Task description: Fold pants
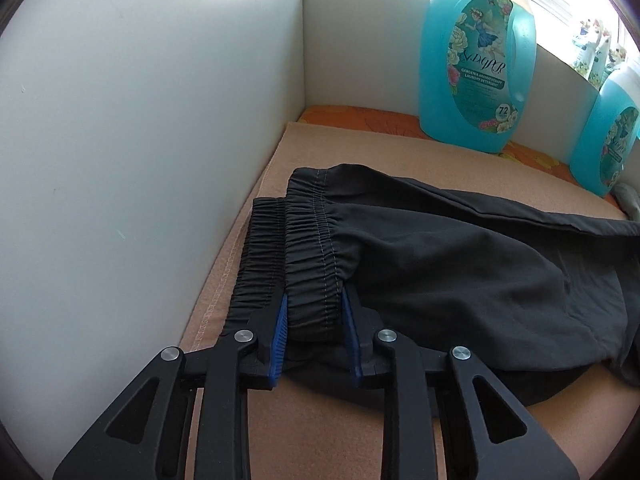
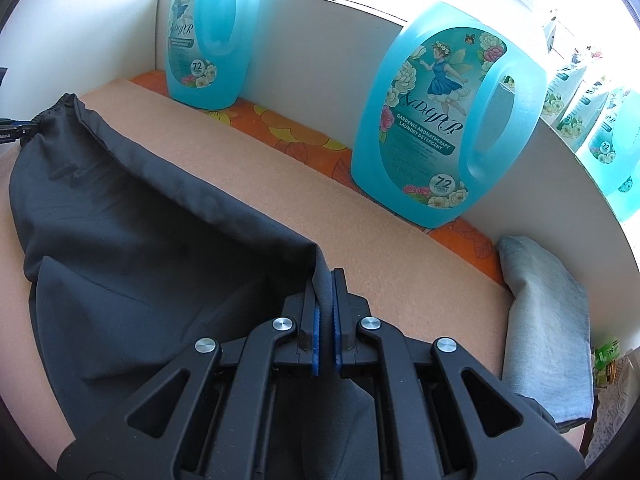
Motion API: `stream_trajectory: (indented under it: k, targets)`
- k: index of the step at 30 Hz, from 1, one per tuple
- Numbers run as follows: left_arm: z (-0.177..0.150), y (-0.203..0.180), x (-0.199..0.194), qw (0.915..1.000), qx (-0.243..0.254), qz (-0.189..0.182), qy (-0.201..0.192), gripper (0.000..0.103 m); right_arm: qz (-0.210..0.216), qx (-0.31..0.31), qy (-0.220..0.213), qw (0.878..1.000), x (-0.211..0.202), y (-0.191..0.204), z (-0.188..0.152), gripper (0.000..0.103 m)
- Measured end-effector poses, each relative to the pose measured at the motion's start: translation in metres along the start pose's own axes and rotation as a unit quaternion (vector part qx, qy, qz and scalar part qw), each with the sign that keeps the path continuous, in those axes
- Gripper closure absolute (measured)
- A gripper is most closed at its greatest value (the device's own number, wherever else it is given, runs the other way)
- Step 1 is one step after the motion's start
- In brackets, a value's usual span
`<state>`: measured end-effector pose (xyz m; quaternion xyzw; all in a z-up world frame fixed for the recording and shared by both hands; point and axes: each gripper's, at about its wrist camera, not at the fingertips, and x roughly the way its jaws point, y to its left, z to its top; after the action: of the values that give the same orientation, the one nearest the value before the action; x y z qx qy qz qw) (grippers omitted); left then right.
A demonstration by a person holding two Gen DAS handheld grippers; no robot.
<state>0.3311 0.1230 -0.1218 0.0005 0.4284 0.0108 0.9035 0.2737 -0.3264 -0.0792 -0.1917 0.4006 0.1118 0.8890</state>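
Right now, left wrist view: left gripper (image 1: 314, 312) straddles the elastic waistband (image 1: 312, 256) of the black pants (image 1: 460, 264), jaws partly open, blue pads flanking the bunched band, contact unclear. Pants run rightward from the waistband, away from the white wall (image 1: 140, 160). Right wrist view: right gripper (image 2: 325, 292) clamps pants (image 2: 140, 240) fabric, jaws nearly closed; long axis heads left toward the waistband (image 2: 64, 106).

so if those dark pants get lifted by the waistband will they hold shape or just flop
Likely flop: the dark pants already drape in soft wrinkles on the peach mat. Probably light, since the fabric looks thin. The gathered waistband looks thicker, so it may give firmer purchase.
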Motion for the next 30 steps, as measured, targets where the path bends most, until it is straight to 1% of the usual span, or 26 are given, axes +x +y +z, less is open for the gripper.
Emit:
stream_trajectory:
  k: [3, 7, 9, 10, 11, 12, 13, 14, 15, 16, 18, 19, 20, 21, 22, 23, 24, 27, 30]
  targets:
    - [0.003, -0.002, -0.012, 0.9997, 0.008, 0.008, -0.021, 0.08, 0.0, -0.002, -0.001, 1.0, -0.002, 0.002, 0.0, 0.098]
    - [0.013, 0.015, -0.039, 0.9987, 0.002, 0.014, -0.048, 0.08, 0.007, -0.003, -0.011, 1.0, -0.008, 0.006, 0.007, 0.098]
    - [0.016, 0.022, -0.044, 0.9976, 0.01, 0.043, -0.053, 0.08, 0.013, -0.001, -0.017, 1.0, -0.008, 0.009, 0.013, 0.098]
    - [0.015, 0.025, -0.044, 0.9972, 0.015, 0.057, -0.046, 0.08, 0.013, -0.001, -0.017, 1.0, -0.005, 0.011, 0.016, 0.098]
    - [0.014, 0.028, -0.04, 0.9974, 0.015, 0.061, -0.035, 0.08, 0.012, -0.003, -0.013, 1.0, 0.0, 0.015, 0.018, 0.098]
    - [0.011, 0.031, -0.035, 0.9976, 0.017, 0.063, -0.022, 0.08, 0.012, -0.007, -0.005, 1.0, 0.006, 0.018, 0.02, 0.098]
    - [0.008, 0.032, -0.03, 0.9971, 0.024, 0.071, -0.007, 0.08, 0.01, -0.01, 0.007, 1.0, 0.015, 0.021, 0.021, 0.098]
    - [0.005, 0.031, -0.026, 0.996, 0.032, 0.084, -0.003, 0.08, 0.01, -0.008, 0.019, 1.0, 0.023, 0.022, 0.021, 0.098]
    - [0.003, 0.03, -0.025, 0.9951, 0.038, 0.091, -0.003, 0.08, 0.015, -0.005, 0.031, 0.999, 0.029, 0.022, 0.021, 0.098]
    - [0.002, 0.029, -0.025, 0.9946, 0.038, 0.097, -0.003, 0.076, 0.023, -0.001, 0.039, 0.999, 0.034, 0.022, 0.02, 0.098]
    - [0.001, 0.026, -0.029, 0.9941, 0.037, 0.101, -0.007, 0.075, 0.029, 0.009, 0.041, 0.999, 0.034, 0.019, 0.018, 0.098]
    - [0.002, 0.024, -0.032, 0.9937, 0.039, 0.104, -0.01, 0.074, 0.039, 0.015, 0.04, 0.998, 0.03, 0.016, 0.016, 0.097]
    - [0.002, 0.023, -0.036, 0.9934, 0.041, 0.106, -0.015, 0.071, 0.049, 0.022, 0.037, 0.998, 0.025, 0.012, 0.015, 0.094]
    - [0.003, 0.022, -0.041, 0.9931, 0.041, 0.107, -0.021, 0.069, 0.053, 0.028, 0.029, 0.998, 0.017, 0.008, 0.012, 0.082]
    - [0.003, 0.021, -0.048, 0.993, 0.042, 0.107, -0.028, 0.064, 0.05, 0.034, 0.019, 0.998, 0.007, 0.002, 0.009, 0.063]
    - [0.003, 0.019, -0.055, 0.9928, 0.042, 0.106, -0.036, 0.06, 0.047, 0.042, 0.006, 0.998, -0.004, -0.004, 0.006, 0.052]
    - [0.003, 0.017, -0.062, 0.9925, 0.043, 0.105, -0.044, 0.059, 0.049, 0.051, -0.008, 0.997, -0.017, -0.012, 0.001, 0.041]
    - [0.001, 0.004, -0.084, 0.9909, 0.057, 0.1, -0.07, 0.059, 0.068, 0.091, -0.032, 0.993, -0.058, -0.038, -0.02, 0.041]
    - [-0.005, -0.019, -0.106, 0.9898, 0.077, 0.076, -0.093, 0.058, 0.063, 0.128, -0.06, 0.988, -0.105, -0.07, -0.057, 0.041]
